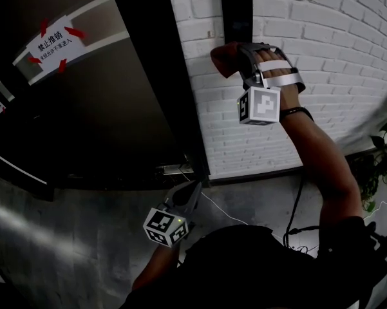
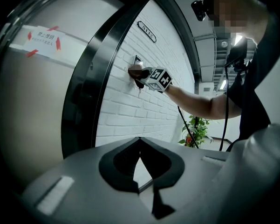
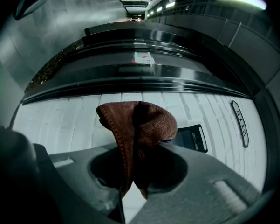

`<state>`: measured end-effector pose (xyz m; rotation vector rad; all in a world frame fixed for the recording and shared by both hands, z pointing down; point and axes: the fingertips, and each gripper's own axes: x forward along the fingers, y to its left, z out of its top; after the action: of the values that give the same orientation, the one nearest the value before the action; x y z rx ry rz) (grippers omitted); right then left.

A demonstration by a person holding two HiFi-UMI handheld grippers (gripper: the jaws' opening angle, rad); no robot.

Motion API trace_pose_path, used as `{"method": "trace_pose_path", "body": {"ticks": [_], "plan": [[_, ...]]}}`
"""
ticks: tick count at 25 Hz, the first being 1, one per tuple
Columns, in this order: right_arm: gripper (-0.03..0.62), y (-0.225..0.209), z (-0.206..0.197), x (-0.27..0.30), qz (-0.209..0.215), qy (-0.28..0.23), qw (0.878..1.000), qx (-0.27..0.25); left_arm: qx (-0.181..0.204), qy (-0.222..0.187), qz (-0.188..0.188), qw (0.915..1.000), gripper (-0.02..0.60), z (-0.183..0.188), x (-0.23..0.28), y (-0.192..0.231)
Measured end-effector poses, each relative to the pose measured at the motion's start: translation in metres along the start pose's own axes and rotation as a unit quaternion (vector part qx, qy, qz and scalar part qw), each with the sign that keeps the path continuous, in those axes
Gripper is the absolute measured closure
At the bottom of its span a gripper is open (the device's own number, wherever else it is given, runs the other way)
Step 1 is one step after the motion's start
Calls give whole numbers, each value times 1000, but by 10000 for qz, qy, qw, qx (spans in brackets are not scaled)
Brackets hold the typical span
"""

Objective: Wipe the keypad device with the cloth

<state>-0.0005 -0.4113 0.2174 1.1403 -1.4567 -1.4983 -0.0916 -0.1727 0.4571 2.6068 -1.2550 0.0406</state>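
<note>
The black keypad device [image 1: 237,15] is mounted high on the white brick wall [image 1: 335,37]. My right gripper [image 1: 243,62] is raised just below it, shut on a bunched brown cloth [image 1: 223,59]. In the right gripper view the cloth [image 3: 140,122] stands up from the right gripper [image 3: 135,148] and covers the keypad device's [image 3: 192,138] left part; I cannot tell whether they touch. My left gripper [image 1: 192,197] hangs low by the door frame, shut with nothing in it. The left gripper view shows the left gripper [image 2: 140,140] pointing up toward the cloth [image 2: 136,72].
A black door frame [image 1: 161,76] runs left of the keypad, with a dark door carrying a white sign [image 1: 51,40]. A room number plate [image 3: 239,117] is on the wall. A cable [image 1: 295,201] hangs below, and a potted plant [image 1: 381,159] stands at the right.
</note>
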Motion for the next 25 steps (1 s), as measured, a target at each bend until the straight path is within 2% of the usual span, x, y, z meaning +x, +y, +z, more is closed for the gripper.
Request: {"method": "trace_pose_path", "body": {"ticks": [4, 10, 15, 20, 25], "plan": [[525, 12, -2, 2, 127, 28, 9999, 5, 0, 15, -12, 10000, 565, -1, 0, -1], [525, 43, -14, 13, 578, 207, 9980, 139, -1, 5, -35, 10000, 565, -1, -2, -2], [525, 46, -15, 9, 635, 209, 9977, 94, -3, -7, -34, 10000, 565, 0, -3, -1], [525, 32, -6, -2, 500, 85, 9987, 53, 6, -23, -78, 10000, 565, 2, -2, -3], [525, -23, 11, -21, 85, -79, 9998, 183, 13, -31, -64, 10000, 565, 4, -3, -2]]}}
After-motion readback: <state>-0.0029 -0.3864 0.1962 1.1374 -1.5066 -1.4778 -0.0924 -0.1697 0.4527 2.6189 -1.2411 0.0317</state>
